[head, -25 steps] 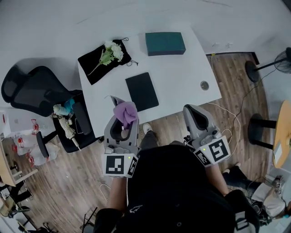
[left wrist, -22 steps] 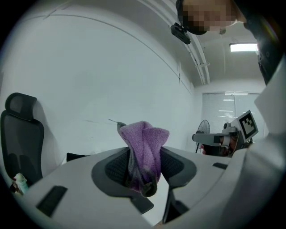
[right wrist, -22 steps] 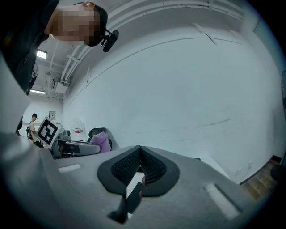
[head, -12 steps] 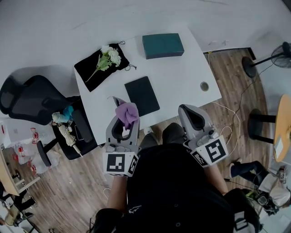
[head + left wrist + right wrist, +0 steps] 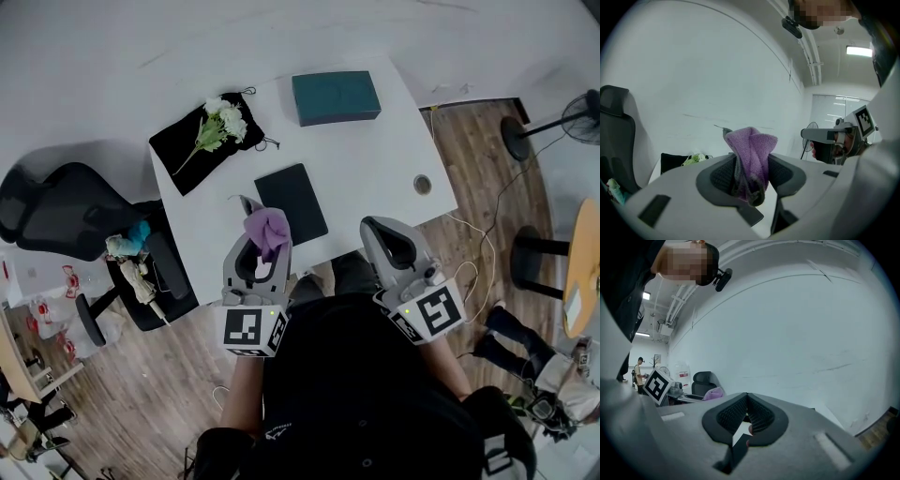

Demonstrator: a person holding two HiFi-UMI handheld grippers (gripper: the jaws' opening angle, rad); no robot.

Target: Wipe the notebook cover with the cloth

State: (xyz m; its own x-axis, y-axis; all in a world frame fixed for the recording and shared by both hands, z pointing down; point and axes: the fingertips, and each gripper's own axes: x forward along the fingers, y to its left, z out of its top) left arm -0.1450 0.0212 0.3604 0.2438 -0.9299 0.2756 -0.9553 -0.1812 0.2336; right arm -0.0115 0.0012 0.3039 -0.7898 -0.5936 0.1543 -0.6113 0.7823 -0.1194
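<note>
The only print in view is the black-and-white square marker on the left gripper's cube (image 5: 251,329) and the right one's (image 5: 432,313). The left gripper (image 5: 263,242) (image 5: 751,176) has its jaws clamped on a bunched purple terry cloth (image 5: 268,225) (image 5: 751,150), whose folds stick up past the pads. The right gripper (image 5: 394,246) (image 5: 746,414) has its ribbed pads pressed together with nothing between them. The flat black rectangular notebook (image 5: 292,202) lies on the white table (image 5: 375,159) close to the near edge; in the head view the cloth overlaps its near left corner. The person's black-clad torso (image 5: 366,394) covers the floor below. Bare tabletop runs right of the notebook to a round cable hole (image 5: 422,184). A teal box (image 5: 336,97) sits well apart at the far edge, a black fabric pouch with white flowers (image 5: 208,131) at the far left corner, and a black office chair (image 5: 66,211) just beside the table's left edge.
</note>
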